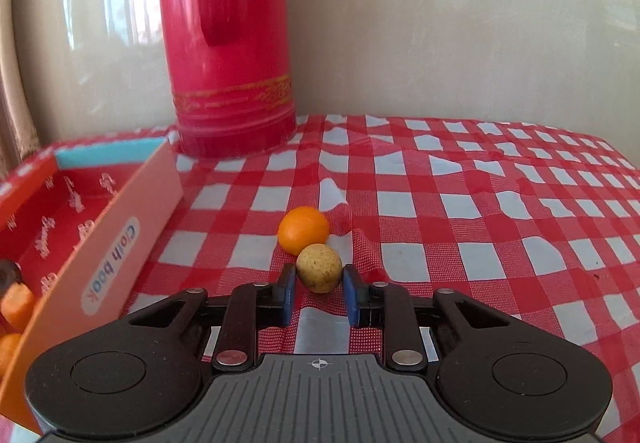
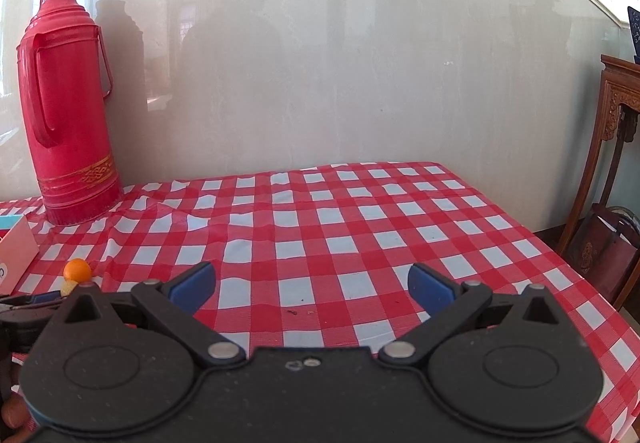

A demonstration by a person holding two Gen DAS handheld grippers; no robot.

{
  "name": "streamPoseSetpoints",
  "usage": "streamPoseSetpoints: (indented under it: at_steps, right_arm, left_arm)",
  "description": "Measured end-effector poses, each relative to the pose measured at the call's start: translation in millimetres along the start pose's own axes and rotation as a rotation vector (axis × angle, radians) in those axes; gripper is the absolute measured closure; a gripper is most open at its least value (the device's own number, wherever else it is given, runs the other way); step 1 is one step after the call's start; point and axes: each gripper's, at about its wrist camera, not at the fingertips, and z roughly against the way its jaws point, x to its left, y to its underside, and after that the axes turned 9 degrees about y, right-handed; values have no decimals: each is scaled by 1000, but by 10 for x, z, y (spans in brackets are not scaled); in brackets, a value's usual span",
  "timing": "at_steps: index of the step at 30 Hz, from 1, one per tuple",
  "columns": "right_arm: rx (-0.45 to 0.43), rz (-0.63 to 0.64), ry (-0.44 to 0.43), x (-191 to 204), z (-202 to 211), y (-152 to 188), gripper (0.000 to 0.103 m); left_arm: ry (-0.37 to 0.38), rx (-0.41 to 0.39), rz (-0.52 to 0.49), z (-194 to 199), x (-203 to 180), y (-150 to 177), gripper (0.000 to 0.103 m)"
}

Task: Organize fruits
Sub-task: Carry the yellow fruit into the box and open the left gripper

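Note:
A small tan speckled round fruit (image 1: 319, 273) sits between the blue pads of my left gripper (image 1: 319, 285), which is shut on it low over the red checked tablecloth (image 1: 460, 227). A small orange fruit (image 1: 303, 230) lies just behind it, touching it. An open red cardboard box (image 1: 100, 243) stands to the left with carrot pieces (image 1: 16, 307) inside. My right gripper (image 2: 312, 285) is open and empty above the cloth. The orange fruit (image 2: 77, 270) and left gripper (image 2: 32, 303) show at its far left.
A tall red thermos (image 1: 228, 43) stands at the back against the glossy wall, also in the right wrist view (image 2: 68, 111). The table's right edge (image 2: 576, 267) drops off beside a carved wooden stand (image 2: 616, 115).

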Motion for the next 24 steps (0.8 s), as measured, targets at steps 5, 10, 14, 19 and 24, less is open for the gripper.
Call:
streamPoseSetpoints:
  at_steps: [5,10,14,19,24]
  right_arm:
    - [14,-13,-8,-9,-23,2,6]
    - [16,-21,-9,3,-27,8,6]
    - [23,-7,-22,77,-36,24,6]
    - [17,17,-55,243,-9,31,6]
    - [15,41,-107,476,24,33,6]
  left_arm:
    - [-32,-50,-65,121,-64,22,78]
    - [-81,-103,-110,274,-50,13,78]
    - [-144,-151,-100,445,119,-40,78]
    - [-257,-174,-29,573,557,-118,78]
    - [-337,-116,94,577,1095,-148,78]
